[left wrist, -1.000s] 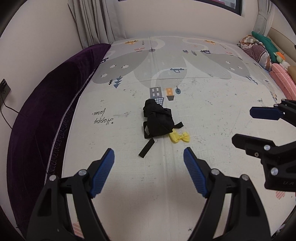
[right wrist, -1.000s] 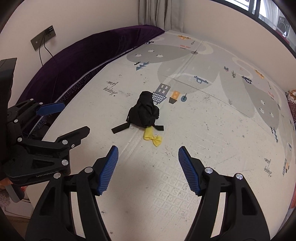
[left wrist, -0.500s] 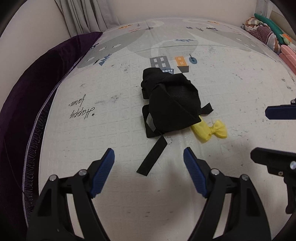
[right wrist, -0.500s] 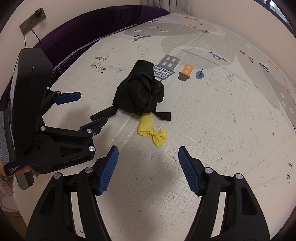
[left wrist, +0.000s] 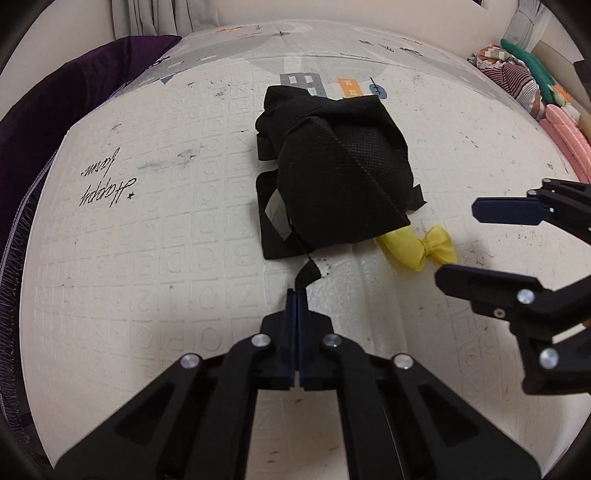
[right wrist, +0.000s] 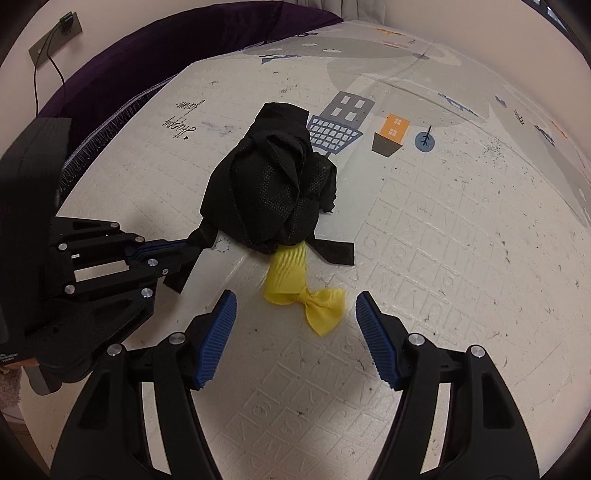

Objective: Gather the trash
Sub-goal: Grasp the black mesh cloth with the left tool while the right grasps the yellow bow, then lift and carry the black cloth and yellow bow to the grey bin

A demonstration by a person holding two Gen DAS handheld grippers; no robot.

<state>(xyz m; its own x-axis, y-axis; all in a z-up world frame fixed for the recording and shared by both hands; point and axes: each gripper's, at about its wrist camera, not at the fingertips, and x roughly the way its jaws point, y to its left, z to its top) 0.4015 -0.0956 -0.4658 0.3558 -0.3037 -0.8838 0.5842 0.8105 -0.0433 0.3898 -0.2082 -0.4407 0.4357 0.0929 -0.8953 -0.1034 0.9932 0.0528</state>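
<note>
A crumpled black fabric bag (left wrist: 332,173) lies on the play mat (left wrist: 147,258), also in the right wrist view (right wrist: 273,192). Its black strap (left wrist: 308,275) runs toward me. My left gripper (left wrist: 297,295) is shut on the end of that strap, as the right wrist view (right wrist: 184,245) also shows. A yellow ribbon bow (right wrist: 306,295) lies partly under the bag's near edge, also in the left wrist view (left wrist: 417,247). My right gripper (right wrist: 295,328) is open, just short of the bow, with the bow between its fingers' line.
A dark purple cushion (right wrist: 147,62) borders the mat's left side. Folded clothes and soft toys (left wrist: 532,81) are piled at the mat's far right. A wall socket with a cable (right wrist: 55,40) is on the left wall. Curtains (left wrist: 162,18) hang at the back.
Both grippers have moved in closer to the bag. My left gripper has shut on the black strap. My right gripper stays open and has come up to the yellow bow.
</note>
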